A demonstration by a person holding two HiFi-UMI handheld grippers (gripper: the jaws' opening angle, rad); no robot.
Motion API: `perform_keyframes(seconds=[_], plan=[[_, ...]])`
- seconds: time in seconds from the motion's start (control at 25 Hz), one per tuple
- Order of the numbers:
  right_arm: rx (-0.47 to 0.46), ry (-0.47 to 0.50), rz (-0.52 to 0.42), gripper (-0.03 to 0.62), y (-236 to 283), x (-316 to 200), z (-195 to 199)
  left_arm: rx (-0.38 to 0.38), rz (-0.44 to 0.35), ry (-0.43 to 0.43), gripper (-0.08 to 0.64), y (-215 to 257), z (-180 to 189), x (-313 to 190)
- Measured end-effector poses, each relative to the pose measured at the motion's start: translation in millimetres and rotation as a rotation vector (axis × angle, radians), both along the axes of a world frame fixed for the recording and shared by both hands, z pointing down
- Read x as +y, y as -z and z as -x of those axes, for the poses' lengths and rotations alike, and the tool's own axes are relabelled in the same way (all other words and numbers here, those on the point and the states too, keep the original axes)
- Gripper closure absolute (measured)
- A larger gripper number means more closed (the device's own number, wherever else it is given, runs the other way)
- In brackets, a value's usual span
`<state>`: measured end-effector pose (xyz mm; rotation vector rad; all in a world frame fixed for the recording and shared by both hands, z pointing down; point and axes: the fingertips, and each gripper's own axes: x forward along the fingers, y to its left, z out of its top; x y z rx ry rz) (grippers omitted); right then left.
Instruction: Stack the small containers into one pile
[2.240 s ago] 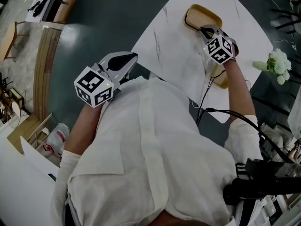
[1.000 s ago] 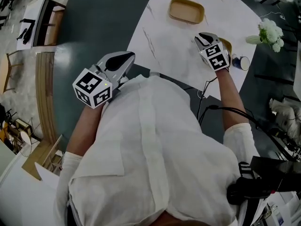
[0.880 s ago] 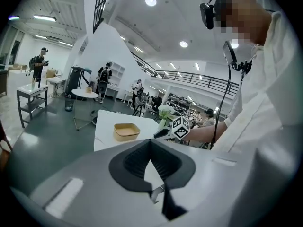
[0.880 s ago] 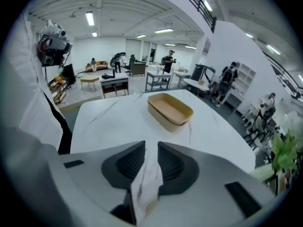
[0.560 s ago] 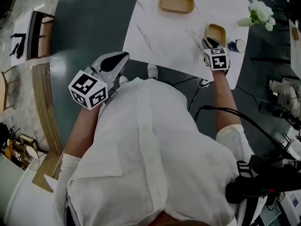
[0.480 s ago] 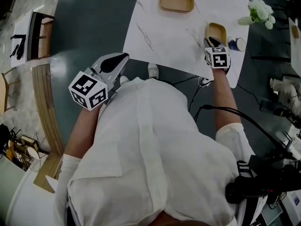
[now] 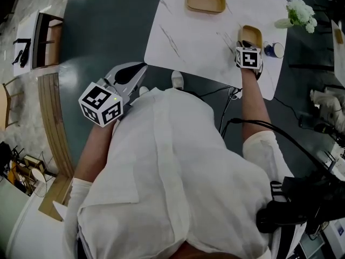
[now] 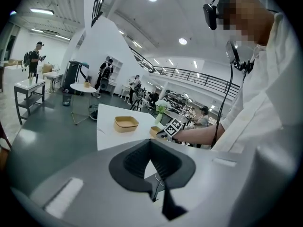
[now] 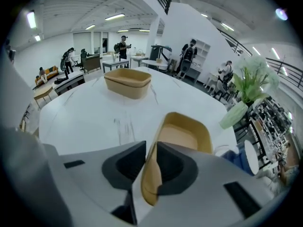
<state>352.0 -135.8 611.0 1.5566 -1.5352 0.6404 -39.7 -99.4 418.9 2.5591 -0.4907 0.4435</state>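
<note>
Two tan containers sit on the white table (image 7: pixel 188 31). The larger container (image 7: pixel 205 0) (image 9: pixel 128 82) (image 8: pixel 126 123) lies at the far side. The smaller container (image 7: pixel 251 35) (image 9: pixel 184 136) (image 8: pixel 154 130) rests near the right edge. My right gripper (image 7: pixel 245 43) (image 9: pixel 150 150) is shut on the smaller container's near wall, and the thin rim shows pinched between the dark pads. My left gripper (image 7: pixel 135 70) (image 8: pixel 150 148) hangs off the table by the person's left side, shut with nothing between its jaws.
A vase of white flowers (image 7: pixel 298 14) (image 9: pixel 248 91) and a blue and white cup (image 7: pixel 275 50) (image 9: pixel 239 157) stand just right of the smaller container. Cables (image 7: pixel 229 99) hang below the near table edge. People and tables fill the hall beyond.
Over the last second the table has drawn farther away in the head view, while the right gripper has stayed at the smaller container. The left gripper has kept its place.
</note>
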Motion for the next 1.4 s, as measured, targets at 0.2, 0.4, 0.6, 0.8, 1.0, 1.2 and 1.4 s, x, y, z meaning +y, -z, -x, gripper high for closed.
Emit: perform_keyframes(seconds=[0.2, 0.4, 0.6, 0.8, 1.0, 1.2, 1.4], plan=[[0.022, -0.053, 0.006, 0.559, -7, 5, -13, -0.001, -0.016, 0.004, 0.554, 3, 1, -4], [0.066, -0.016, 0.021, 0.572, -7, 10, -16, 0.001, -0.015, 0.008, 0.554, 1, 1, -6], [0.103, 0.036, 0.018, 0.577, 1, 18, -17, 0.017, -0.004, -0.004, 0.554, -4, -6, -4], [0.122, 0.082, -0.017, 0.577, 26, 30, -5, 0.036, 0.003, -0.028, 0.554, -6, -6, 3], [0.116, 0.155, -0.072, 0.578, 58, 38, 28, 0.054, 0.004, -0.040, 0.554, -3, 7, 12], [0.092, 0.271, -0.115, 0.578, 84, 35, 65, 0.053, 0.011, -0.038, 0.554, -8, 20, 19], [0.071, 0.430, -0.140, 0.578, 96, 21, 94, 0.045, 0.010, -0.019, 0.554, -12, 22, 19]])
